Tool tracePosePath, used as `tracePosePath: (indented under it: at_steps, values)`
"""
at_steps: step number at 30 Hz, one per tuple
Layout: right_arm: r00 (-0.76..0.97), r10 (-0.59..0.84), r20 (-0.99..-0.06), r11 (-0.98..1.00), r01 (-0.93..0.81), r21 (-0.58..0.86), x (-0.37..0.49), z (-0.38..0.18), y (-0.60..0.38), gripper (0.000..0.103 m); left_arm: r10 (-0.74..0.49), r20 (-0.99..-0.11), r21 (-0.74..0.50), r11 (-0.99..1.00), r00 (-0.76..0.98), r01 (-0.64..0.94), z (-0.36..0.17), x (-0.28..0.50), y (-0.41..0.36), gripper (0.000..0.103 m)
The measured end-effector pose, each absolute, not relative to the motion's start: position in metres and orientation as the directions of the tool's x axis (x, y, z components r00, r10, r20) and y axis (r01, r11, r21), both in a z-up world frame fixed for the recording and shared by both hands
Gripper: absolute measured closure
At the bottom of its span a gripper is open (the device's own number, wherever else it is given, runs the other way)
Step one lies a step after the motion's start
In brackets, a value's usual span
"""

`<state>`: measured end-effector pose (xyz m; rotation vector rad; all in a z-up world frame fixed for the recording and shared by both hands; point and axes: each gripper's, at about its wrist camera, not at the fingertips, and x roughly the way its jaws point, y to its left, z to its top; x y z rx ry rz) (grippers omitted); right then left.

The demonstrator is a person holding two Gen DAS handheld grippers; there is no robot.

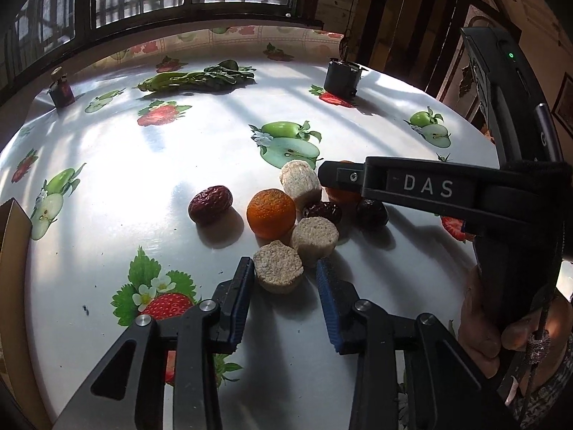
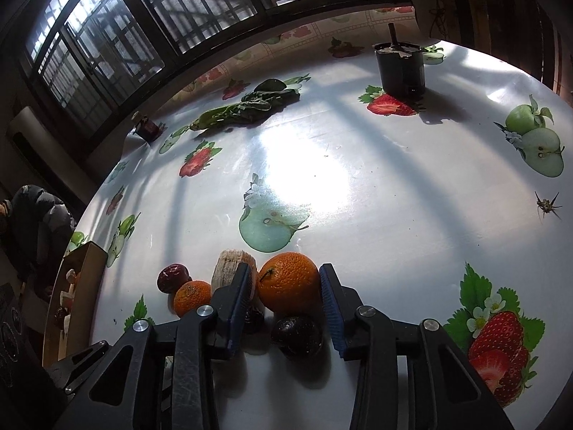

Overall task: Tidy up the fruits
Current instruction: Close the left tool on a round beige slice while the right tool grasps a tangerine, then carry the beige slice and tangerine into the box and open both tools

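Note:
A pile of fruit lies on the round table. In the left wrist view my left gripper (image 1: 285, 268) is open around a beige cut piece (image 1: 278, 266), its left pad touching it. Beyond lie another beige piece (image 1: 315, 237), an upright beige piece (image 1: 300, 181), an orange (image 1: 271, 213), a red date (image 1: 210, 203) and dark dates (image 1: 322, 211). My right gripper (image 2: 283, 279) is open around a larger orange (image 2: 288, 282), both pads close to its sides. A dark fruit (image 2: 296, 337) lies between its fingers. A smaller orange (image 2: 191, 297) sits to the left.
Leafy greens (image 1: 200, 77) lie at the table's far side. A black cylinder (image 1: 342, 78) stands far right, a small jar (image 1: 61, 87) far left. A cardboard box (image 2: 77, 294) sits at the table's left edge. The tablecloth (image 1: 143, 179) has printed fruit.

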<state>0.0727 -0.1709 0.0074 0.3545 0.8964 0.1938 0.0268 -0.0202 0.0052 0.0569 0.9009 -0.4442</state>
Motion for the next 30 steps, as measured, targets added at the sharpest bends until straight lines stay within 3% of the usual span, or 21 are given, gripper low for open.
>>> tracePosePath:
  at_steps: [3, 20, 30]
  values:
    - [0.616, 0.313, -0.723, 0.921, -0.011, 0.389, 0.071, 0.009, -0.173, 0.066, -0.366, -0.766, -0.160, 0.905, 0.530, 0.393, 0.005, 0.026, -0.017, 0.077]
    - [0.664, 0.301, -0.685, 0.906, 0.023, 0.422, 0.052, 0.027, -0.186, 0.066, -0.398, -0.723, -0.247, 0.912, 0.565, 0.328, 0.023, 0.013, 0.013, 0.077]
    - [0.654, 0.363, -0.664, 0.904, -0.073, 0.422, 0.006, 0.073, -0.140, 0.066, -0.383, -0.668, -0.329, 0.921, 0.638, 0.208, 0.073, -0.055, 0.112, 0.076]
